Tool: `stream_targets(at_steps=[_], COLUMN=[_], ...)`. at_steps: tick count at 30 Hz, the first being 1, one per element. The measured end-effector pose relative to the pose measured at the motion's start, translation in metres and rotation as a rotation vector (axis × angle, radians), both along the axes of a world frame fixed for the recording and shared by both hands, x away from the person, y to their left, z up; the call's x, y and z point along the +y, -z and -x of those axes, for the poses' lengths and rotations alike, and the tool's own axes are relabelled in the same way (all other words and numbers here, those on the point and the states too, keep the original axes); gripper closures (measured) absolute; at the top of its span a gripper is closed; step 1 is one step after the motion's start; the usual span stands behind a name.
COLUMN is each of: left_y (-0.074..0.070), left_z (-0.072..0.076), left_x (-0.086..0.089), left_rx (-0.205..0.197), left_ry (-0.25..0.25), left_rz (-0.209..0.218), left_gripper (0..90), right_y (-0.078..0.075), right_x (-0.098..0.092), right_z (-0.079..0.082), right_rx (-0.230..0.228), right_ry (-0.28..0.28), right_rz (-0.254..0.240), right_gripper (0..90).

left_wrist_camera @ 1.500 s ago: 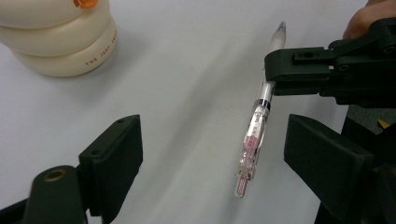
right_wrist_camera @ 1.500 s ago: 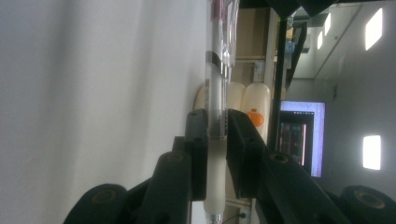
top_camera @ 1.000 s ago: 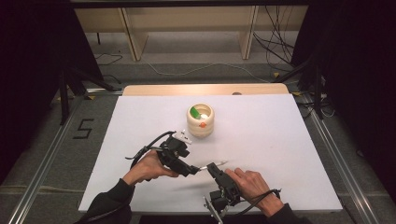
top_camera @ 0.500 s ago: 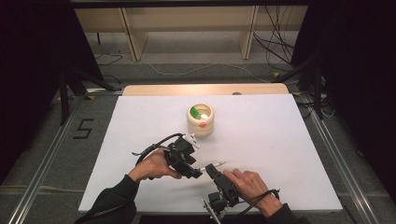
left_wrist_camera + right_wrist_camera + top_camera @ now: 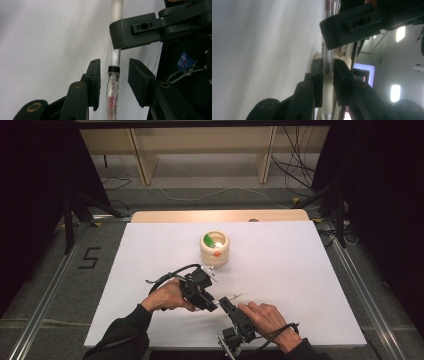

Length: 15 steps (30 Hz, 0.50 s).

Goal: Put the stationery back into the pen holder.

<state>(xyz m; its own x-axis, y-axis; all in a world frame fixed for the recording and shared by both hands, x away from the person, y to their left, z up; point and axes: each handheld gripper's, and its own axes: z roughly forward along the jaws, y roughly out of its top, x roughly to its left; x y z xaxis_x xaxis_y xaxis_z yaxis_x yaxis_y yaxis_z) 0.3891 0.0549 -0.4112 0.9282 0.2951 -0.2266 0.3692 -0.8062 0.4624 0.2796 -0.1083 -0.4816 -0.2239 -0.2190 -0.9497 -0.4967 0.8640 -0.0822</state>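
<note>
A pen with a clear barrel and red ink [image 5: 112, 95] lies level just above the white table, between my two grippers. My right gripper [image 5: 327, 72] is shut on the barrel [image 5: 327, 57]; in the high view it sits at the front edge [image 5: 226, 303]. My left gripper [image 5: 113, 75] straddles the same pen near its black ring. Its jaws have just been closing, and a gap still shows on each side of the barrel. From above, the left gripper [image 5: 210, 305] meets the right one tip to tip, and the pen's white end [image 5: 234, 296] sticks out.
A round wooden cup [image 5: 214, 249] holding green and orange pieces stands on the white board [image 5: 300, 285] beyond the grippers. A wooden strip borders the board's far edge. Cables trail from both grippers.
The left hand has shifted slightly toward the right gripper, bringing its jaws around the pen. The right hand and the cup have stayed where they were.
</note>
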Motion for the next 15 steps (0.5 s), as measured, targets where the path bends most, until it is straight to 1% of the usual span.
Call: stream_targets(at_steps=[2,4,7,9,12,15], left_y=[0.0004,0.0007,0.0013,0.0015,0.0022,0.0035], left_z=[-0.0003,0.0001,-0.0003,-0.0006,-0.0009,-0.0027], left_x=[-0.0009,-0.0021,-0.0041,-0.0046,-0.0049,-0.0039], left_rx=[0.006,0.014,0.018,0.019,0.020,0.030], left_ry=[0.014,0.016,0.024,0.041,0.039,0.048], left_rz=[-0.007,-0.002,-0.014,-0.021,-0.026,-0.032], left_gripper=[63.5,65.1,66.9,68.0,70.5,73.1], right_y=[0.0002,0.0006,0.0007,0.0010,0.0017,0.0020], right_x=[0.0000,0.0001,0.0002,0.0002,0.0004,0.0007], right_z=[0.0001,0.0002,0.0008,0.0014,0.0014,0.0017], right_rx=[0.000,0.000,0.001,-0.001,0.001,0.000], right_ry=[-0.003,-0.005,-0.008,-0.008,-0.015,-0.022], right_rz=[0.002,0.004,0.005,0.005,0.007,0.013], right_gripper=[80.0,80.0,80.0,80.0,80.0,80.0])
